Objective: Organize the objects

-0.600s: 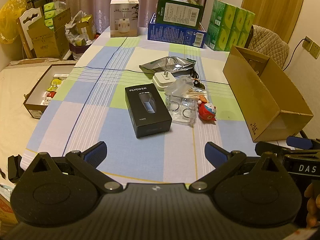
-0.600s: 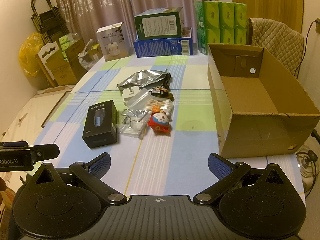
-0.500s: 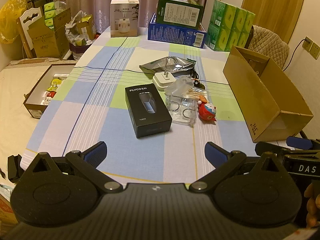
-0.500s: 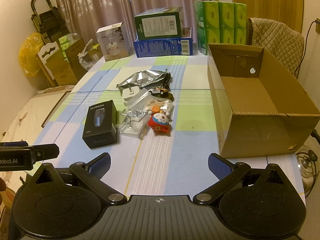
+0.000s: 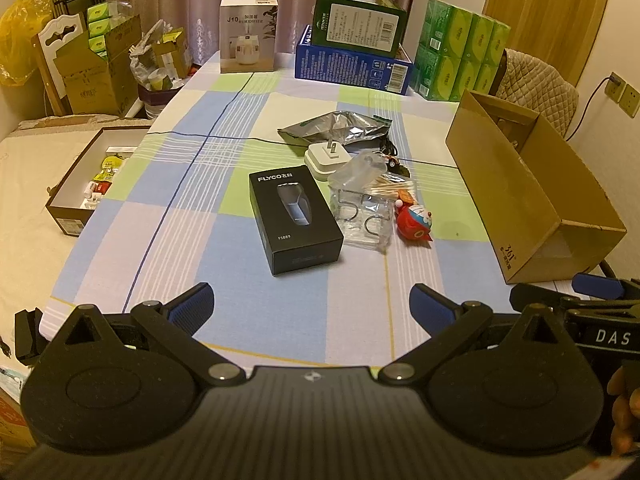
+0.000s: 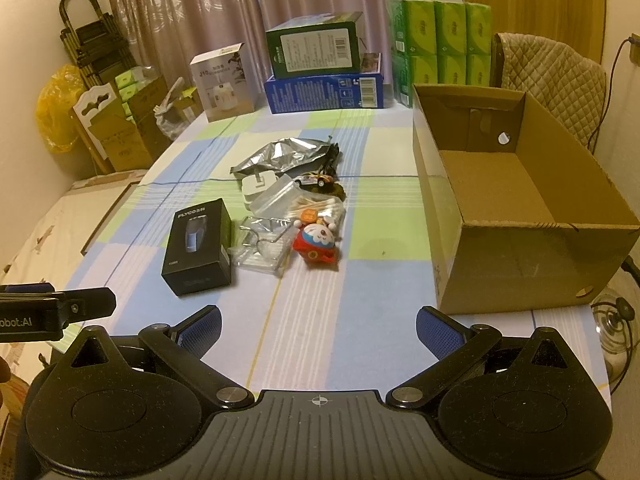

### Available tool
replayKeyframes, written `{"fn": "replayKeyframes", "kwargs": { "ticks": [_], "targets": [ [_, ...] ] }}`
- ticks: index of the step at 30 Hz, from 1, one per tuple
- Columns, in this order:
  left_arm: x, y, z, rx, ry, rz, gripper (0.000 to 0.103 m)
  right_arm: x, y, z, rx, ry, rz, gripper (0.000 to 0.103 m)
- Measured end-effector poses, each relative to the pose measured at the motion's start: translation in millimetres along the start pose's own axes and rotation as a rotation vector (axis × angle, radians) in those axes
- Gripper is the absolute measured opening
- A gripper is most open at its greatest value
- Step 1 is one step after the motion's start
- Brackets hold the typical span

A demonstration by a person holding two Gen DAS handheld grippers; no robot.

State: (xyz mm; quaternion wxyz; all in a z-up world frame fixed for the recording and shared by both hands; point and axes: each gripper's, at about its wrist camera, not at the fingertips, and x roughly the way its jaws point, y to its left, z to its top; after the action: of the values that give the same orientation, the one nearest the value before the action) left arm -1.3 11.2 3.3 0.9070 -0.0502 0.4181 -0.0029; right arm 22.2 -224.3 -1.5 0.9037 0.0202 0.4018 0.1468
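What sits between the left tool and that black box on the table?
Nothing visible: only bare tablecloth lies between the open left tool and the black box. The clear packet lies beside the box, not before it.

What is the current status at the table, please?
Left hand-held gripper open, empty; right hand-held gripper likewise. Clutter pile untouched beside black box. Cardboard box empty. Path clear.
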Motion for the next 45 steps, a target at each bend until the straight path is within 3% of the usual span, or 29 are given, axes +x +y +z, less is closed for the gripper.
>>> {"fn": "replayKeyframes", "kwargs": {
  "ticks": [26,35,45],
  "targets": [
    [16,9,9,-0.005,0.023,0.021,0.102,12,-7,3,-0.007,0.003,0.000,0.101],
    [50,16,31,-0.024,0.039,0.042,0.102,40,-8,13,-0.041,0.020,0.021,0.100],
    [118,16,59,-0.026,0.082,0.044,0.102,88,-14,23,-0.063,0.042,0.037,0.098]
  ]
}}
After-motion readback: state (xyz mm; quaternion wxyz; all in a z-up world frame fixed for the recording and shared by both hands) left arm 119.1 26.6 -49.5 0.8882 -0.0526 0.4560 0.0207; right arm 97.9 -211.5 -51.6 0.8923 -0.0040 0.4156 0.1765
